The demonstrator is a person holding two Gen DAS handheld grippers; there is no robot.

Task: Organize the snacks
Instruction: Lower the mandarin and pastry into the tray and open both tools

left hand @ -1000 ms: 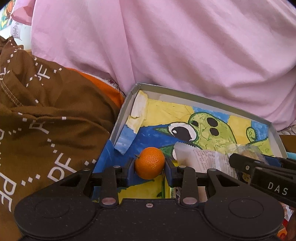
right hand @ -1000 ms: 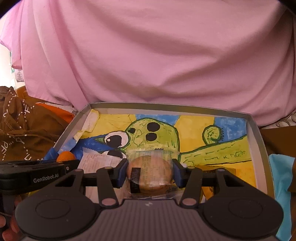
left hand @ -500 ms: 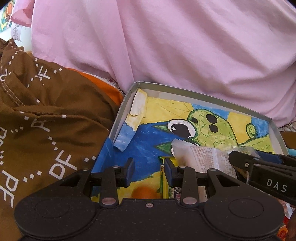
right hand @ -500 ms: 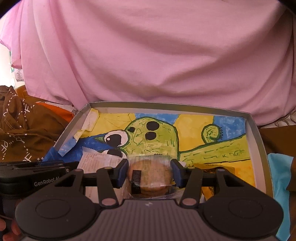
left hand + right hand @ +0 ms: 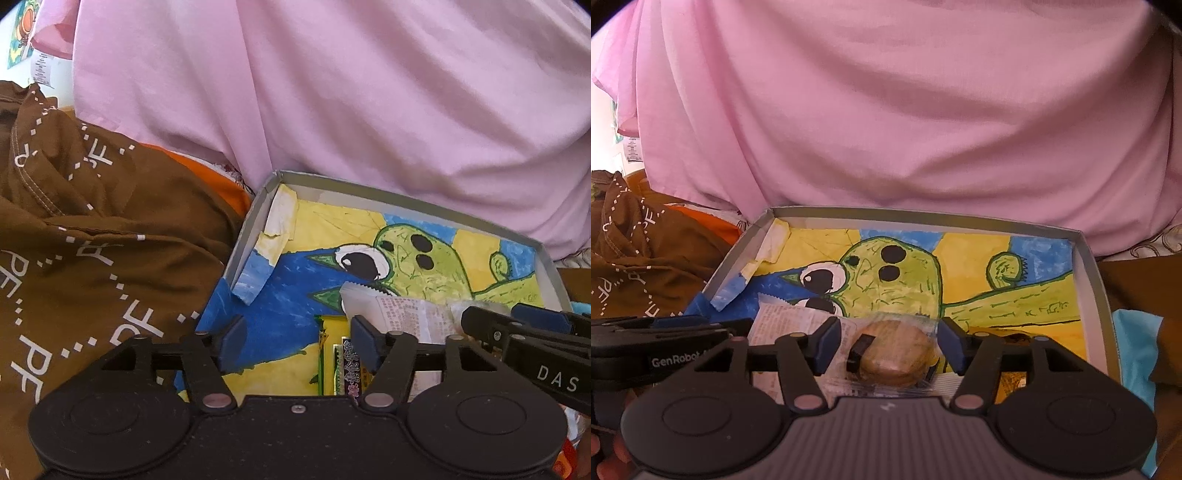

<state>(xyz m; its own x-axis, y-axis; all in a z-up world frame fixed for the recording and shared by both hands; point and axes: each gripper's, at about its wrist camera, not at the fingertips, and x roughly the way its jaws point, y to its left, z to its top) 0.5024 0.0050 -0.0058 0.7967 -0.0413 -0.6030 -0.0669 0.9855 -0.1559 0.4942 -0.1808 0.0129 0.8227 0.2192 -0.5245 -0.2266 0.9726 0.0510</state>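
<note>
A shallow grey box (image 5: 406, 192) lined with a painted green cactus picture lies in front of me. My left gripper (image 5: 299, 343) hovers open over the box's near left part, with nothing between its fingers. A yellow-green packet (image 5: 332, 354) and a white printed packet (image 5: 402, 317) lie just beyond it. No orange fruit shows in either view. My right gripper (image 5: 889, 345) is open around a round brown cake in clear wrap (image 5: 897, 356). The cake rests on the box (image 5: 923, 214) floor with a gap at the left finger. The white packet (image 5: 786, 325) lies to its left.
Brown cloth with white lettering (image 5: 92, 240) is heaped left of the box, over an orange cloth (image 5: 210, 181). Pink fabric (image 5: 369, 110) rises right behind the box's far wall. A cyan item (image 5: 1134, 350) lies beyond the right wall. A hand (image 5: 605, 458) holds the left gripper.
The left gripper let go of the orange, which dropped out of sight, and its fingers spread wide. The right gripper's fingers opened off the wrapped cake.
</note>
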